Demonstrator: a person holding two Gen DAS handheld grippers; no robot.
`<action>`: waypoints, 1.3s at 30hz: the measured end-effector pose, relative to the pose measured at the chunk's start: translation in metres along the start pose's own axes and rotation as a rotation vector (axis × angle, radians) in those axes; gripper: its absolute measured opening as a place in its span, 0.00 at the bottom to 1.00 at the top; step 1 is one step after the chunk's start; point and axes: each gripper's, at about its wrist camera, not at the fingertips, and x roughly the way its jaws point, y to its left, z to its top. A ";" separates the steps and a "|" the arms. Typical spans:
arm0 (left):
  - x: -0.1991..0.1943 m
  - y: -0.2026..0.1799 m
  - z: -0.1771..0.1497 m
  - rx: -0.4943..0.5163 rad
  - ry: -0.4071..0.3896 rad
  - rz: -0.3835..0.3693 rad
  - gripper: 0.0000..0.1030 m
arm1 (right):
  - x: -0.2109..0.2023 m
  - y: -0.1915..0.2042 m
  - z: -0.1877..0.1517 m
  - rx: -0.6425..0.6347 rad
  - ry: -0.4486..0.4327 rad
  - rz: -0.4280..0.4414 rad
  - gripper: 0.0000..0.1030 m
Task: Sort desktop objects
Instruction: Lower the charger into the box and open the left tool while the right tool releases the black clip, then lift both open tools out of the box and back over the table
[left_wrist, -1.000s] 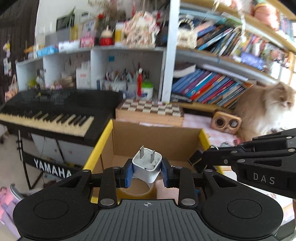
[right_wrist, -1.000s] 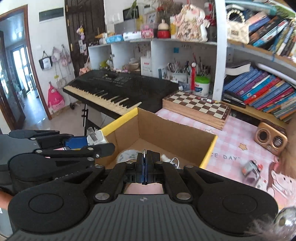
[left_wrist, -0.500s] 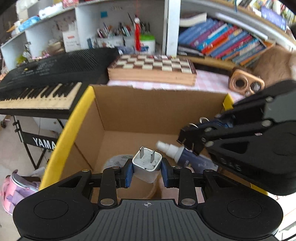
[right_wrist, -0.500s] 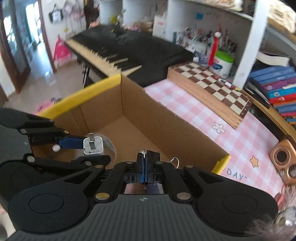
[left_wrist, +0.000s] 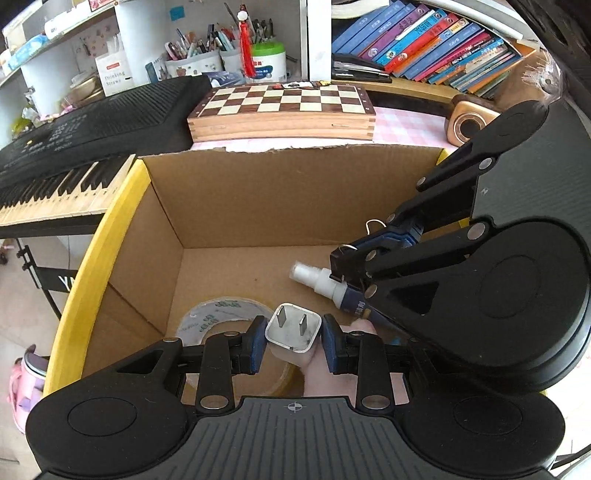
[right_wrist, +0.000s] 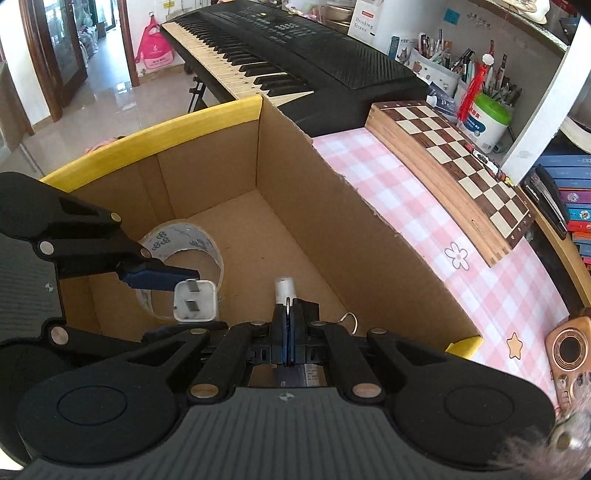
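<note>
From the left wrist, the left gripper (left_wrist: 293, 341) points down into a brown cardboard box (left_wrist: 277, 199) with a yellow edge. Its blue pads (left_wrist: 257, 343) sit on both sides of a white plug (left_wrist: 293, 328) and hold it just above the box floor, with the two metal pins pointing up. A roll of clear tape (left_wrist: 218, 314) lies flat on the floor of the box, just under and to the left of the plug. A small spray bottle (left_wrist: 321, 278) with a white top lies on its side near it. The right gripper (left_wrist: 400, 232) comes in from the right side. Its jaws are pressed together on the wire handle of a black clip (left_wrist: 349, 264), which hangs over the bottle. Behind the box are a chessboard (left_wrist: 280, 99) and a black piano keyboard (left_wrist: 74, 147).

From the right wrist, the right gripper (right_wrist: 288, 321) has its jaws tight together, with a thin wire loop of the clip (right_wrist: 310, 306) pinched between them. The white top of the spray bottle (right_wrist: 284, 288) shows just past the tips. To the left, the left gripper (right_wrist: 192, 299) holds the plug (right_wrist: 194, 301) over the tape roll (right_wrist: 184, 236). The box stands on a pink checked cloth (right_wrist: 424, 206), next to the chessboard (right_wrist: 461, 155).
</note>
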 end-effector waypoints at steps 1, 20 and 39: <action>0.000 0.000 0.000 0.000 -0.003 -0.002 0.31 | 0.000 0.000 0.000 0.001 -0.001 -0.003 0.02; -0.085 0.006 -0.029 -0.007 -0.295 0.015 0.80 | -0.063 0.008 -0.011 0.169 -0.193 -0.042 0.19; -0.206 0.028 -0.102 -0.048 -0.570 0.032 0.87 | -0.193 0.075 -0.106 0.430 -0.444 -0.234 0.26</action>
